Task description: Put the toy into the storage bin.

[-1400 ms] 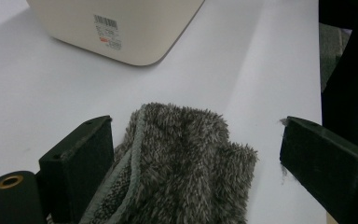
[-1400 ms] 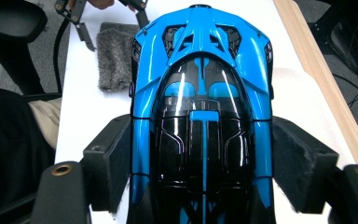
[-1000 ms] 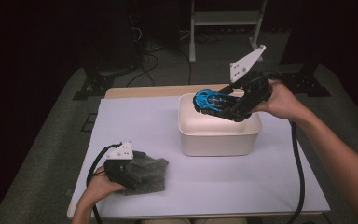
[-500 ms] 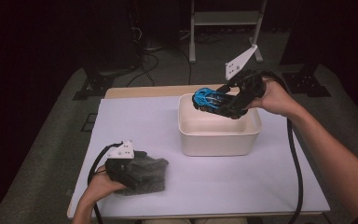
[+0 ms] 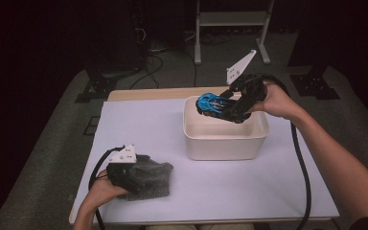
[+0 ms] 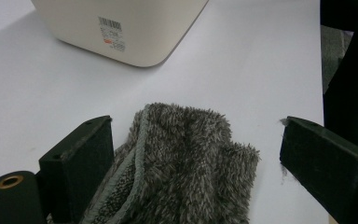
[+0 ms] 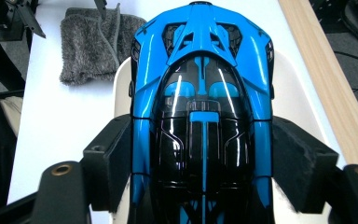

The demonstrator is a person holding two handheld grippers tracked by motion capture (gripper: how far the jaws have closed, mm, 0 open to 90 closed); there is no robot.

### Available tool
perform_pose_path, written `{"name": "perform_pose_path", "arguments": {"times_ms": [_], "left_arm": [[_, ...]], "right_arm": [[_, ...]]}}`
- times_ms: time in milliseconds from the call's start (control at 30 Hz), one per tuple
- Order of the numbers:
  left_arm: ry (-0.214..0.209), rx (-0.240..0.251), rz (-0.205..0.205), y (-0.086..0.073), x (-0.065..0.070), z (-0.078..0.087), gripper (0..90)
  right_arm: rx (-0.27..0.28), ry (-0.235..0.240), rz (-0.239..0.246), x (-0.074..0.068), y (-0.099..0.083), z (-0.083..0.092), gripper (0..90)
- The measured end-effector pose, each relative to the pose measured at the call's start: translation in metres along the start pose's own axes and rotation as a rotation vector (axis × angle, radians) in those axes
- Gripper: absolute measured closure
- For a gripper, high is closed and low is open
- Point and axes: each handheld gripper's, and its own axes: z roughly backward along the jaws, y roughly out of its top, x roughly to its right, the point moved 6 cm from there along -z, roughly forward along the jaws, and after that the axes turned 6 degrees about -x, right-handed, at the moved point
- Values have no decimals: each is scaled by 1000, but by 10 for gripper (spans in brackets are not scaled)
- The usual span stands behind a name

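grey cloth lies well apart from tub.

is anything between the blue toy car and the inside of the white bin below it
Nothing visible. The right gripper holds the blue toy car just over the open white bin, whose interior looks empty. The grey towel lies apart, at the left gripper.

The right gripper is held up over the bin, its forearm reaching in from the lower right and its jaws pressed on both flanks of the car. The left gripper lies low near the table's front left corner, well apart from the bin, the hand behind it. Its jaws stand wide either side of the cloth; the left one seems to brush it, the right stands clear.
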Motion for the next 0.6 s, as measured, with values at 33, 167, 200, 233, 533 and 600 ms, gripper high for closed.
{"name": "perform_pose_path", "arguments": {"times_ms": [33, 167, 200, 233, 533, 600], "left_arm": [[0, -1, 1, 0, 0, 0, 94], [4, 2, 3, -1, 1, 1, 94], [4, 2, 4, -1, 1, 2, 94], [5, 4, 4, -1, 1, 2, 94], [12, 2, -2, -2, 2, 4, 93], [12, 3, -1, -2, 2, 4, 93]], "right_arm": [[-2, 2, 0, 1, 0, -2, 270], [-11, 12, 3, 2, 0, -9, 270], [-12, 15, 5, 3, 0, -12, 270], [-15, 20, 5, 3, 0, -14, 270], [-26, 48, -13, 6, -7, -31, 270], [-24, 56, -18, 6, -9, -34, 270]]}}
